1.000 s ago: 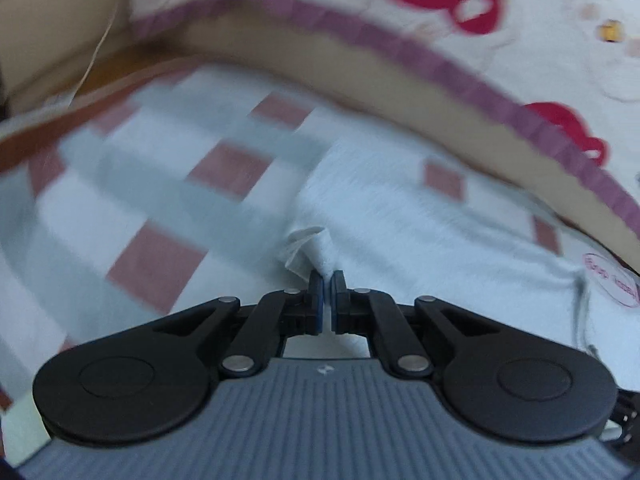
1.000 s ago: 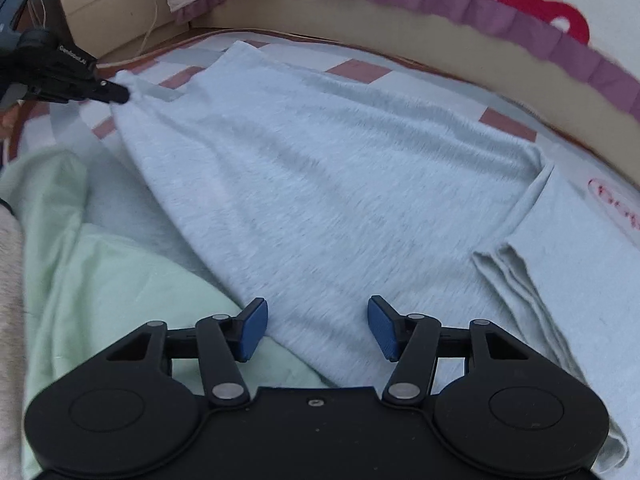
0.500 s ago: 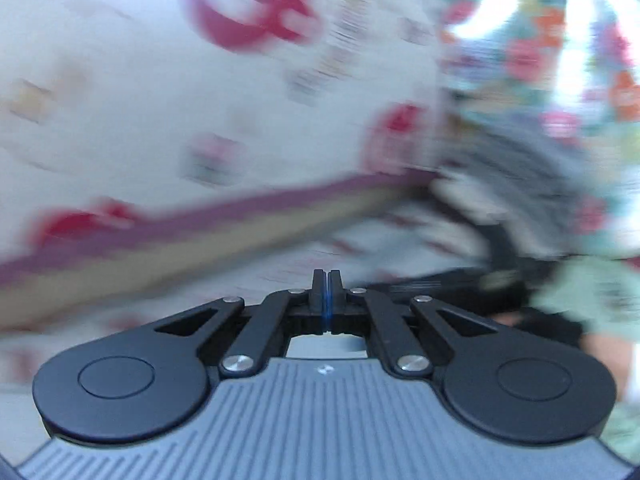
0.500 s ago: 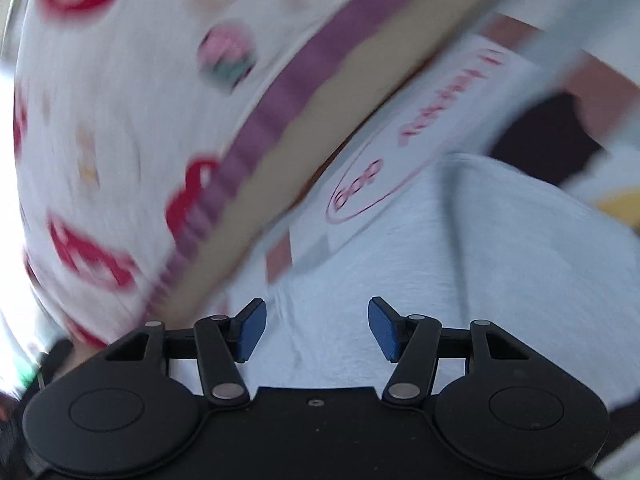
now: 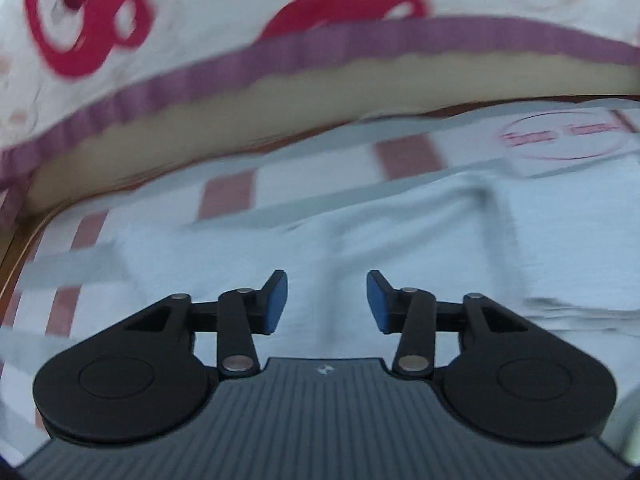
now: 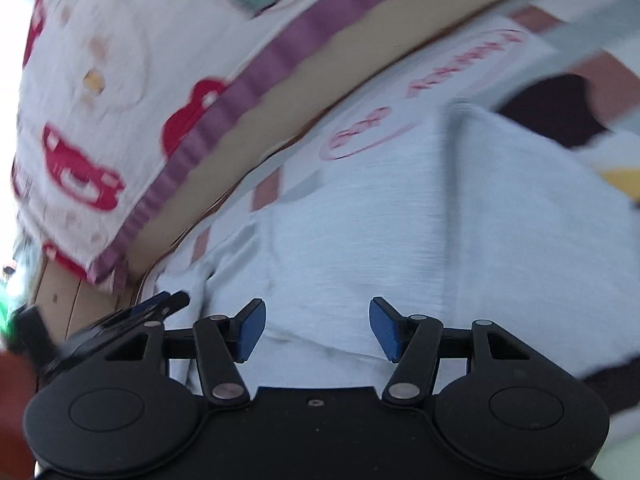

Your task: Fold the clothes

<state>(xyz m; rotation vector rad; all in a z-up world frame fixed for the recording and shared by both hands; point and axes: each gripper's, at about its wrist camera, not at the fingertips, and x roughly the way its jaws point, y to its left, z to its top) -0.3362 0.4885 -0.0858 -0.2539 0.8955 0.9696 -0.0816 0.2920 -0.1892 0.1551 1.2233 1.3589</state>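
Note:
A pale blue-grey garment (image 5: pixel 400 232) lies spread on the checked bed sheet, with a folded layered edge at the right (image 5: pixel 580 308). My left gripper (image 5: pixel 326 300) is open and empty, hovering just over the cloth. In the right wrist view the same garment (image 6: pixel 420 216) fills the middle. My right gripper (image 6: pixel 316 328) is open and empty above its near edge. The left gripper's fingertips (image 6: pixel 164 304) show at the lower left of the right wrist view, beside the garment's corner.
A white cushion with red prints and a purple frill (image 5: pixel 320 44) runs along the back of the bed; it also shows in the right wrist view (image 6: pixel 120 80). The checked sheet (image 5: pixel 228 196) carries a round pink logo (image 5: pixel 560 136). A dark patch (image 6: pixel 556 108) lies at far right.
My left gripper has let go of the garment corner and opened. Both grippers swung quickly and now face the cushion side of the bed. The right gripper stayed open.

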